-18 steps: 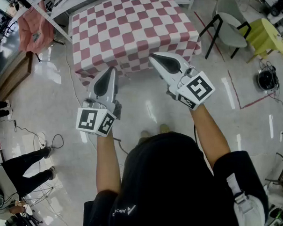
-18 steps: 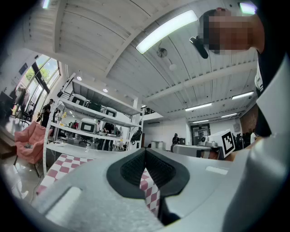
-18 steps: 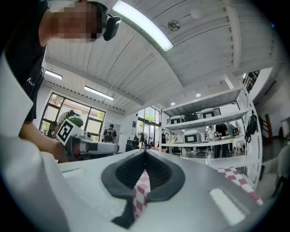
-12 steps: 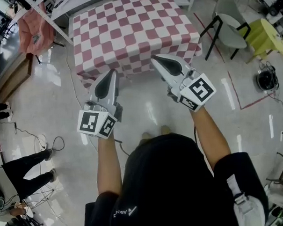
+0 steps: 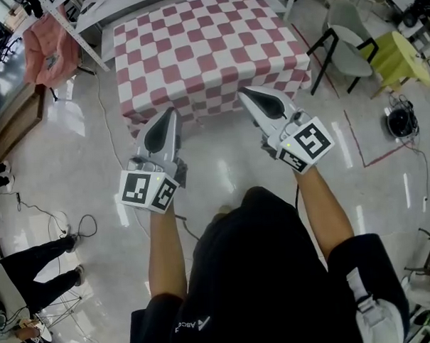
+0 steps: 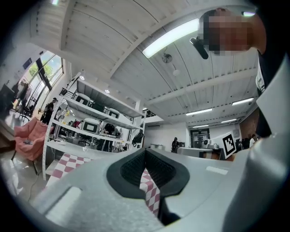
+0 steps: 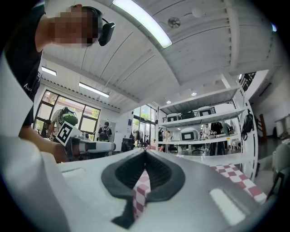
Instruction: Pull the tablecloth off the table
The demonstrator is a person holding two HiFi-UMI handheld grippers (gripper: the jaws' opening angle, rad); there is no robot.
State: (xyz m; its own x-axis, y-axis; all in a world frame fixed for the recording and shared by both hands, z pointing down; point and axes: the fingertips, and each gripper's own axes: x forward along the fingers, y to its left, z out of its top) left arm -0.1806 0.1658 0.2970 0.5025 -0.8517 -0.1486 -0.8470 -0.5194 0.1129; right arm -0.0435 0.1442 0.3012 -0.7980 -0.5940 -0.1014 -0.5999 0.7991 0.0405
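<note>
The red-and-white checked fabric tablecloth [image 5: 202,47] lies spread over the tabletop, its near hanging edge pinched at two spots, one by the clenched left hand-held gripper [image 5: 171,114] and the other by the clenched right hand-held gripper [image 5: 246,96].

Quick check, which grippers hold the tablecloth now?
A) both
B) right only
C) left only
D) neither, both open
A: the left gripper and the right gripper are both at the near edge of the tablecloth, and each gripper view shows checked cloth pinched between shut jaws.
</note>
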